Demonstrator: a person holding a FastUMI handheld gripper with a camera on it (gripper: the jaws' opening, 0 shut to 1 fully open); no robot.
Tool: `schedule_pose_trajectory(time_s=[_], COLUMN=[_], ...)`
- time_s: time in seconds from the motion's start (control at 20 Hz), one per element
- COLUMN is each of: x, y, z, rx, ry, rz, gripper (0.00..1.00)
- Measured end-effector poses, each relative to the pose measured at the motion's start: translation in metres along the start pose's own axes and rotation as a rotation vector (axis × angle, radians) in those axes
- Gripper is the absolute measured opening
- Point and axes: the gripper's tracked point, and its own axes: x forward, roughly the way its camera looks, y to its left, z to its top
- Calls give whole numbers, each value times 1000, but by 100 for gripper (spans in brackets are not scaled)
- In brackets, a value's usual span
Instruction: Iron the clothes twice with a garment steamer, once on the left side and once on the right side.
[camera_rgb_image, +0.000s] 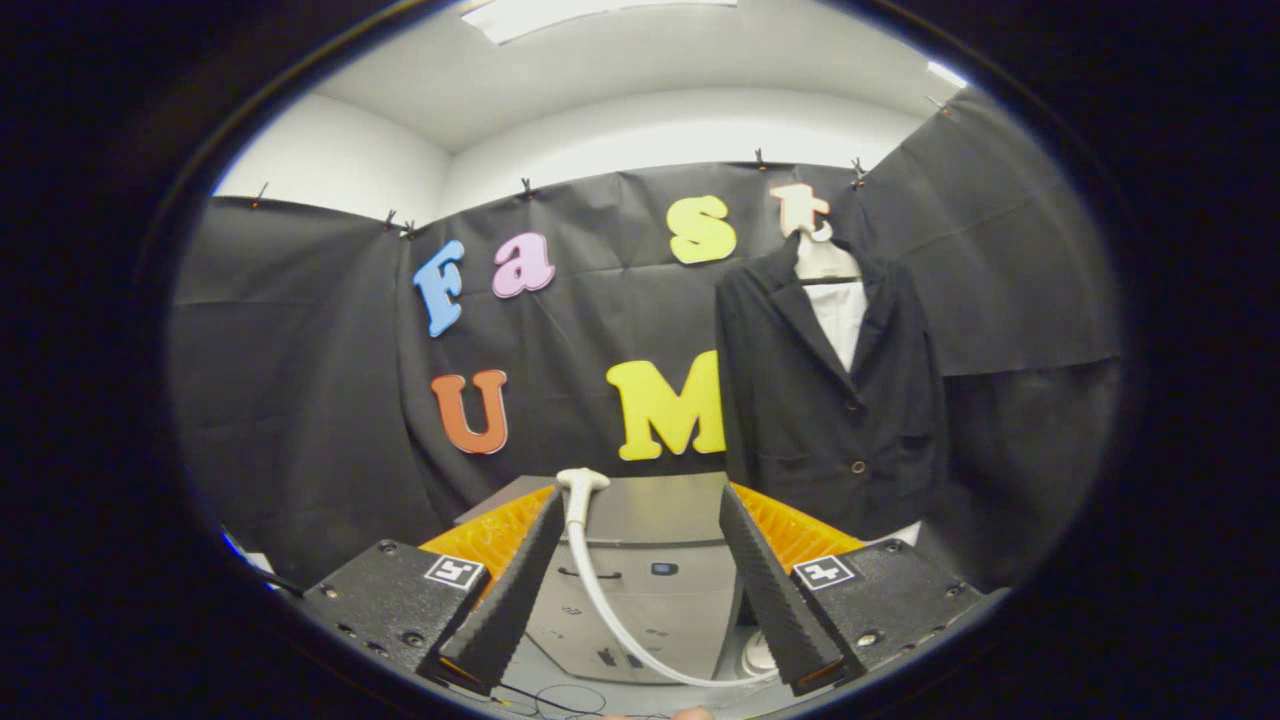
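Jaws standing wide open, gripping nothing. Gripper (640, 590) is hovering short of the garment steamer (640, 590): grey boxy base between the fingers. Steamer head (582, 482) is sitting upright just ahead, near the left finger, long axis vertical, white hose (625, 630) trailing down. Probably light, rigid plastic; grab below the head. Black jacket (830, 400) is hanging beyond, right.

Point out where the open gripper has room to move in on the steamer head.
Free: the grey cabinet top between steamer head and black jacket. Crowded: the white hose runs down between the fingers of the open gripper.
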Motion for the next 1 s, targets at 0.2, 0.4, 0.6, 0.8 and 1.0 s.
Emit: schedule_pose_trajectory(time_s=[0.2, 0.4, 0.6, 0.8, 1.0], x=[44, 100, 166, 235, 297], y=[32, 63, 94, 108, 100], z=[10, 10, -19, -51, -92], rx=[15, 19, 63, 65, -1], ry=[43, 99, 243, 413, 583], rz=[74, 166, 273, 322, 289], gripper=[98, 97, 97, 97, 96])
